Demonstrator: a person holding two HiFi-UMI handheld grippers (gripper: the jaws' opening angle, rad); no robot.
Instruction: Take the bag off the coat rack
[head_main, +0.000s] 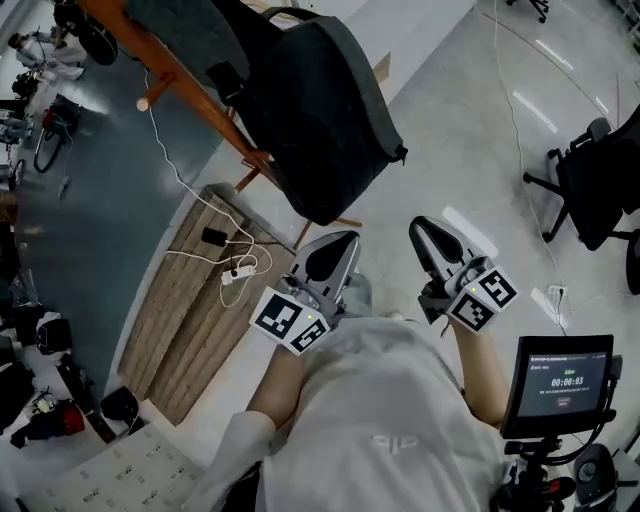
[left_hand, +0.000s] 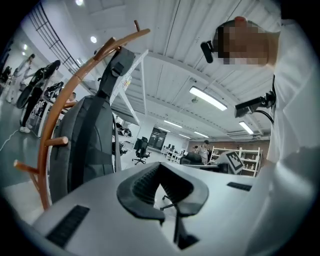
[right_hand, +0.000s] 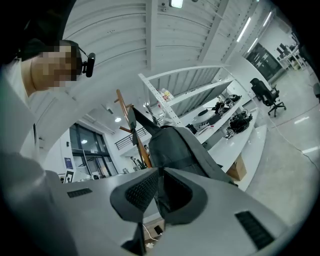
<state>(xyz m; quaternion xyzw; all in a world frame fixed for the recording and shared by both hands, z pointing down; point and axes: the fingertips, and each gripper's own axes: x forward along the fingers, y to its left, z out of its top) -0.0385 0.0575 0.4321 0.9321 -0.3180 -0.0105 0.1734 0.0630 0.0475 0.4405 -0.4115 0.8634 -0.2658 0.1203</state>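
The dark grey fabric backpack (head_main: 320, 110) hangs on the curved wooden coat rack (head_main: 190, 85), just ahead of the left hand-held gripper (head_main: 333, 250) and right hand-held gripper (head_main: 428, 235). Both are pressed together and empty. The backpack looks soft, saggy and fairly heavy, so I'd grab its top loop (head_main: 290, 13).

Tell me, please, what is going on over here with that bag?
A person stands in front of a wooden coat rack with a gripper in each hand. A dark grey backpack hangs on the rack. The left claw and the right claw are both shut with nothing in them, held level and pointed towards the backpack without touching it. The bag has not yet been taken off.
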